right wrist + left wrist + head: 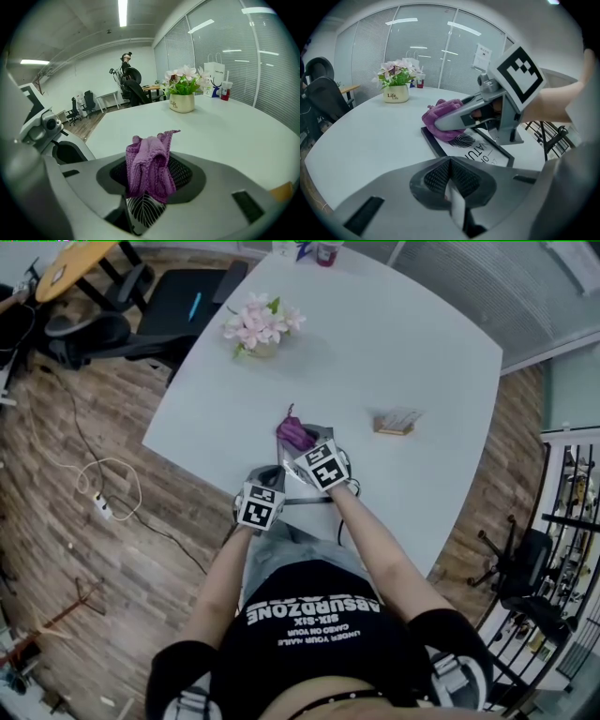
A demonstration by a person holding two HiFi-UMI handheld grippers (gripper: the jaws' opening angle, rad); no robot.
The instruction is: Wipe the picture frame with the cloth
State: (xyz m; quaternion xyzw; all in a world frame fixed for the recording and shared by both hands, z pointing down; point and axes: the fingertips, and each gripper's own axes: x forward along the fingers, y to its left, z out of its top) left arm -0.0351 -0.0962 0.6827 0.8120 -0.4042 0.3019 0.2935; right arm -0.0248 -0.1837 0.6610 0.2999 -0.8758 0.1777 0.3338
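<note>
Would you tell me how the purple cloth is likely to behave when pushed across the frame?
The cloth is probably floppy: it bunches in folds in the right gripper. Its knitted weave suggests it is light and not slippery. It may crumple rather than slide flat over the picture frame.

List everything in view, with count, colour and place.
table: one, white, centre.
picture frame: one, black rim, white print, flat at table's near edge.
cloth: one, purple, on the frame.
flower pot: one, cream, pink flowers, table's far left.
small object: one, tan, right of frame; unidentifiable.
cup: one, red, table's far end.
office chairs: several, black, floor beyond table.
power strip: one, white, floor at left.
left tongs: one, grey, shut, empty, at frame's near corner.
right tongs: one, grey, shut on cloth.
</note>
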